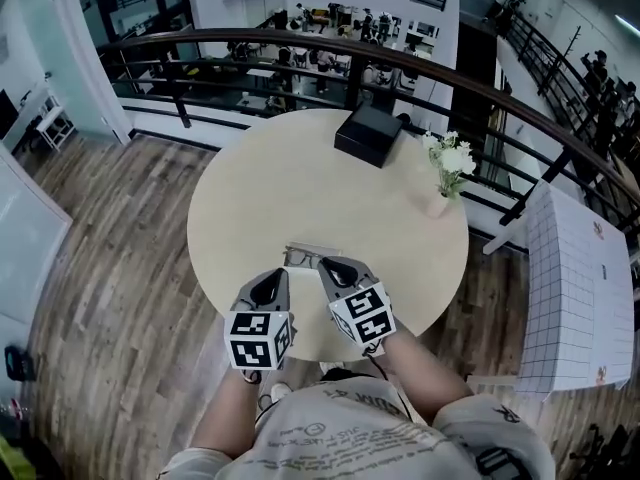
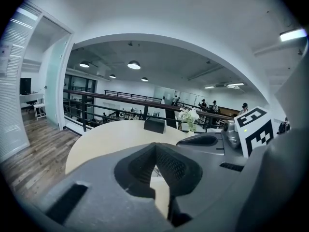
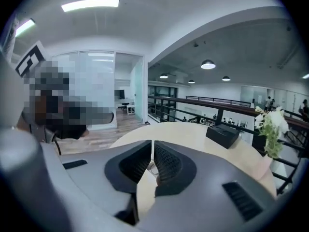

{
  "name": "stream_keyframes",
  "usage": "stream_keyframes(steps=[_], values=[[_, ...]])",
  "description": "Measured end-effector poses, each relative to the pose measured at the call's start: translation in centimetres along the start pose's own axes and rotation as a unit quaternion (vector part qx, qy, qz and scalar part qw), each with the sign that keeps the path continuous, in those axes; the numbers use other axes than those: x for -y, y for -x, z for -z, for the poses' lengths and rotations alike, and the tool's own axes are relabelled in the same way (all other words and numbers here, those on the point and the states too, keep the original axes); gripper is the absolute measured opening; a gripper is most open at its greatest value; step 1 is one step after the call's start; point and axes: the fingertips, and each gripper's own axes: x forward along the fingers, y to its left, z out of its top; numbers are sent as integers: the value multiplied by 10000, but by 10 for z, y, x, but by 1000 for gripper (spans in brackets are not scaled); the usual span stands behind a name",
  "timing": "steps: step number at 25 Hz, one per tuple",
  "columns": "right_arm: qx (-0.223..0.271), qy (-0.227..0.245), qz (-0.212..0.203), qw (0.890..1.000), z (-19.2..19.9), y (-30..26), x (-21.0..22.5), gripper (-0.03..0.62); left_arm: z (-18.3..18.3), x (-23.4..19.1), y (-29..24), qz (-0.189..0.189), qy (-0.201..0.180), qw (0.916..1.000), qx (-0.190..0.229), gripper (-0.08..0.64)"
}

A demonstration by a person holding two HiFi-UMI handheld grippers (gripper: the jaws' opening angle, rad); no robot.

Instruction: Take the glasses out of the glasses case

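A pair of clear-framed glasses (image 1: 302, 259) lies on the round beige table (image 1: 260, 198), near its front edge. A sliver of the glasses (image 3: 151, 167) shows through the gap under the right jaws. The black glasses case (image 1: 369, 133) (image 2: 154, 124) (image 3: 222, 135) stands closed at the table's far side. My left gripper (image 1: 270, 281) (image 2: 155, 147) is shut with nothing in it, just short of the glasses' left end. My right gripper (image 1: 334, 267) (image 3: 152, 144) is shut too, its tip by the glasses' right end. Neither one holds anything.
A small vase of white flowers (image 1: 446, 171) (image 2: 188, 116) (image 3: 270, 125) stands at the table's right rim. A dark curved railing (image 1: 300, 43) runs behind the table. A white gridded board (image 1: 575, 288) lies to the right. Wooden floor (image 1: 110, 268) surrounds the table.
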Motion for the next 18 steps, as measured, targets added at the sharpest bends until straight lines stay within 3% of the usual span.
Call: stream_keyframes(steps=[6, 13, 18], values=[[-774, 437, -578, 9944, 47, -42, 5, 43, 14, -15, 0, -393, 230, 9989, -84, 6], [-1425, 695, -771, 9843, 94, -90, 23, 63, 23, -25, -10, -576, 393, 9975, -120, 8], [-1814, 1300, -947, 9702, 111, -111, 24, 86, 28, -32, -11, -795, 505, 9954, -172, 8]])
